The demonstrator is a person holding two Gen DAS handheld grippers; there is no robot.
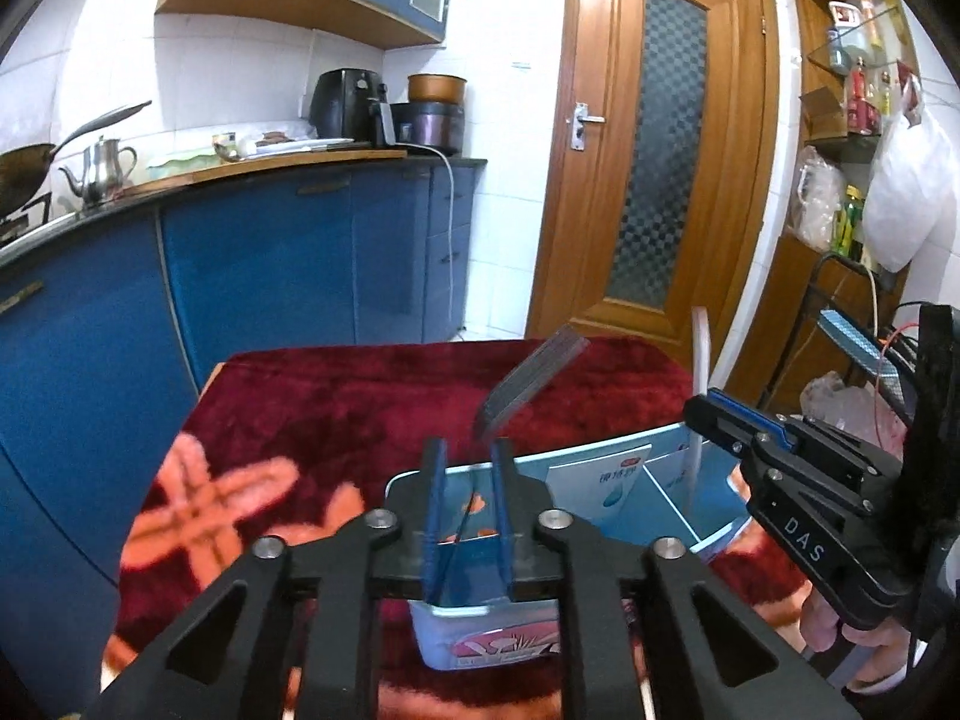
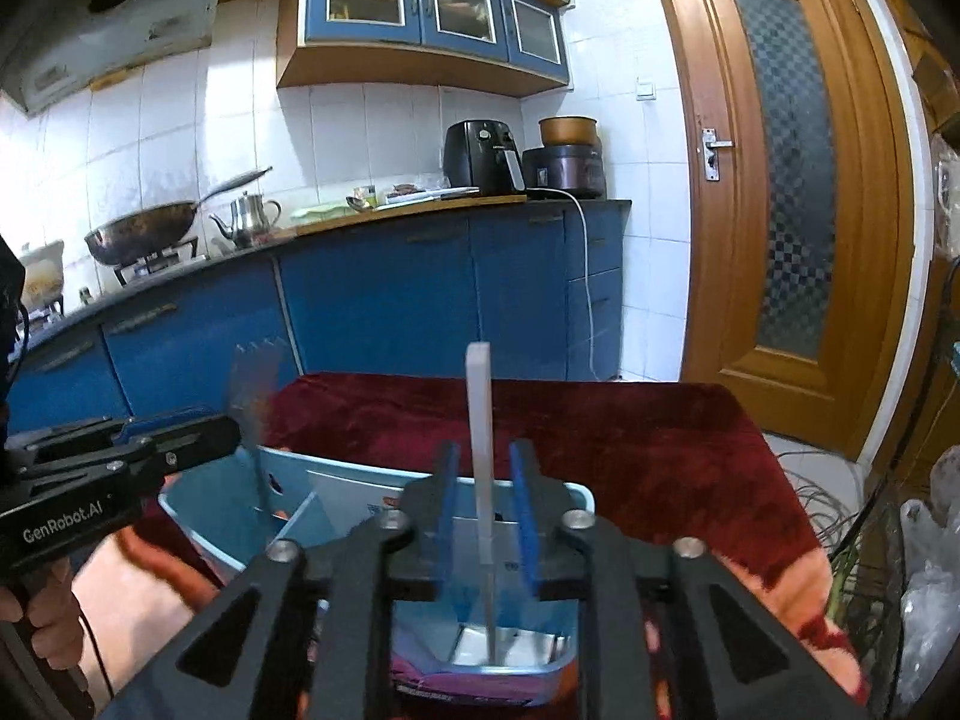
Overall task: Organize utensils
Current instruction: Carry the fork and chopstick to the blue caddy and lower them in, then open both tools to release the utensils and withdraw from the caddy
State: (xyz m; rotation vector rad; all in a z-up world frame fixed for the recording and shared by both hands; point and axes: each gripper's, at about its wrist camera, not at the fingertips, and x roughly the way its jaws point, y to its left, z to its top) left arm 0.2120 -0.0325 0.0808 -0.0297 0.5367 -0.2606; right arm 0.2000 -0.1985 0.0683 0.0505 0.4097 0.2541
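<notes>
A light blue divided box point(image 1: 606, 456) stands on the red patterned cloth point(image 1: 360, 396); it also shows in the right wrist view point(image 2: 210, 498). My left gripper point(image 1: 471, 450) is open, jaws apart, over the box's left compartment. A grey clear plastic utensil point(image 1: 531, 381) leans there, its thin stem running down between my fingers, untouched. My right gripper point(image 2: 485, 462) is open over another compartment. A white plastic utensil point(image 2: 480, 408) stands upright between its fingers, its lower end in the box. The left view shows it too point(image 1: 701, 372).
The cloth-covered table point(image 2: 660, 432) ends at the far edge before blue kitchen cabinets point(image 1: 270, 264). A wooden door point(image 1: 654, 138) is at the back right. A rack with bags and cables point(image 1: 864, 360) stands to the right of the table.
</notes>
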